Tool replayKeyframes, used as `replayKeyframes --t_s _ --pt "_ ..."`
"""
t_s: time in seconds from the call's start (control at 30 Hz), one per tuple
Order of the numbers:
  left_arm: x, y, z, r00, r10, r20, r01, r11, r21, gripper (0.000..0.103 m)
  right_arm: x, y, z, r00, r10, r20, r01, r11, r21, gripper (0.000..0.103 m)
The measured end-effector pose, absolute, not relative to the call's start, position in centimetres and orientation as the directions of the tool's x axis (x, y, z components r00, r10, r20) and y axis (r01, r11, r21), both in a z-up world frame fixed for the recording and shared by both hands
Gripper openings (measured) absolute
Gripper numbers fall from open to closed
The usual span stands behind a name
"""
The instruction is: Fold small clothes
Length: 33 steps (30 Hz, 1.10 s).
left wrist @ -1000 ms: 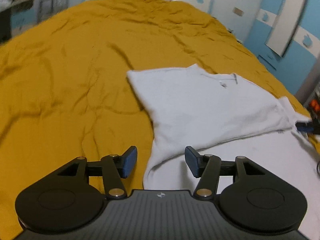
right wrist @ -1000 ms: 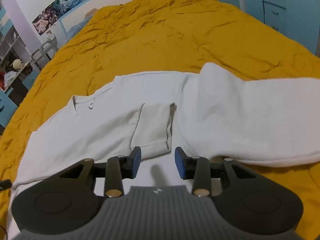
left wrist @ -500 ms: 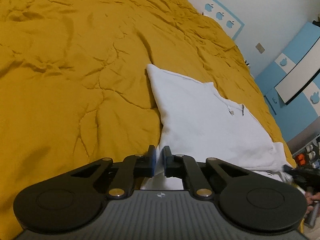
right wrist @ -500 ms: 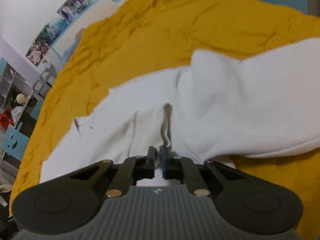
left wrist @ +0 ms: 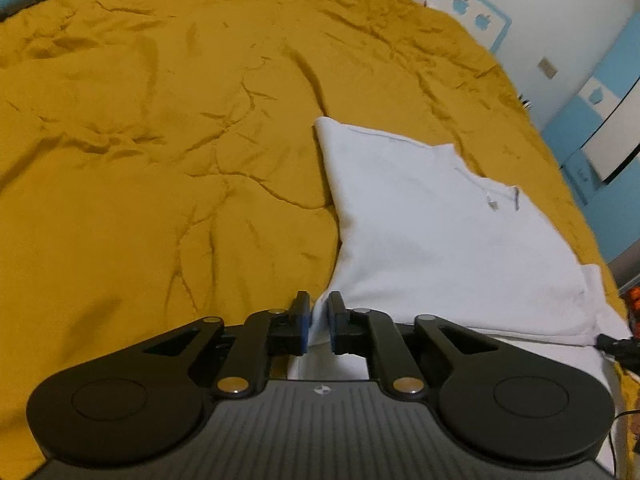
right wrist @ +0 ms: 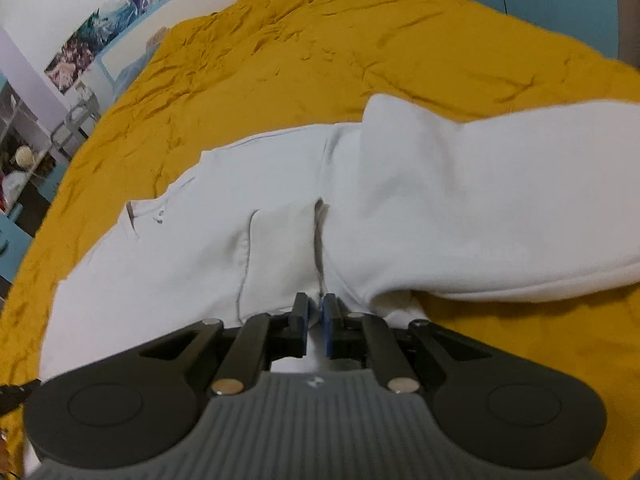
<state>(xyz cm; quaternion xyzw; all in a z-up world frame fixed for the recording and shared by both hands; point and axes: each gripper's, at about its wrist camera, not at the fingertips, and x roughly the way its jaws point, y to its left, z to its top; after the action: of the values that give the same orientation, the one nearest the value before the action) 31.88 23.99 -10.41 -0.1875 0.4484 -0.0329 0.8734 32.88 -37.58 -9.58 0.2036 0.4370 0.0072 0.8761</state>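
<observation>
Left hand-held gripper (left wrist: 319, 322) clenched on near edge of white shirt (left wrist: 432, 232); jaws have just been closing, then eased slightly, fabric pinched between blue pads (left wrist: 305, 320). Right hand-held gripper (right wrist: 315, 320) likewise clenched on near edge of same shirt, beside folded-in sleeve cuff (right wrist: 280, 256); its jaws also just closed onto cloth. Shirt lies partly folded on yellow bedspread (left wrist: 160, 160), neckline (left wrist: 496, 196) facing up. Judged light, soft, limp: will sag and drape between grips. Best hold: edges or corners, both layers pinched together.

One white garment (left wrist: 432, 240) – one yellow bedspread (left wrist: 160, 140) – two claws, left (left wrist: 319, 322) and right (right wrist: 315, 322).
</observation>
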Motion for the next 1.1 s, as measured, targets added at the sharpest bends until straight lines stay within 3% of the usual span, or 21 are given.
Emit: replayKeyframes --t_s 0.2,0.3,0.5,0.7,0.77,0.8,0.93,1.1 --pt "30.7 21.7 -6.2 0.647 -0.154 -0.747 -0.047 0.969 -0.241 0.014 31.2 -39.4 -5.9 0.65 0.165 -0.742 0.132 0.937 0.324 0.007" --pt "30.4 20.0 -4.0 0.669 -0.151 -0.728 -0.017 0.976 -0.219 0.019 30.4 -41.2 -3.8 0.655 0.15 -0.741 0.122 0.946 0.299 0.019" --pt "30.8 16.1 -1.5 0.698 -0.204 -0.686 0.047 0.97 -0.24 0.03 28.1 -46.9 0.8 0.671 0.054 -0.739 0.159 0.964 0.214 0.03" --pt "31.5 12.3 -2.1 0.674 -0.261 -0.691 0.102 0.959 -0.263 0.036 24.4 -55.2 4.5 0.663 -0.088 -0.743 0.292 0.945 0.149 0.031" --pt "31.8 11.4 -2.4 0.665 -0.264 -0.699 0.105 0.959 -0.262 0.037 23.0 -58.2 5.2 0.653 -0.132 -0.746 0.347 0.927 0.14 0.035" --pt "31.8 11.1 -2.6 0.661 -0.26 -0.704 0.103 0.961 -0.259 0.037 22.4 -59.7 5.4 0.649 -0.149 -0.746 0.373 0.917 0.141 0.041" --pt "32.4 10.1 -3.5 0.648 -0.245 -0.721 0.076 0.963 -0.259 0.041 20.6 -65.5 5.2 0.627 -0.204 -0.752 0.479 0.862 0.165 0.048" --pt "33.0 9.4 -4.7 0.633 -0.209 -0.745 0.049 0.972 -0.231 0.047 18.8 -71.7 2.1 0.637 -0.195 -0.745 0.586 0.752 0.304 0.049"
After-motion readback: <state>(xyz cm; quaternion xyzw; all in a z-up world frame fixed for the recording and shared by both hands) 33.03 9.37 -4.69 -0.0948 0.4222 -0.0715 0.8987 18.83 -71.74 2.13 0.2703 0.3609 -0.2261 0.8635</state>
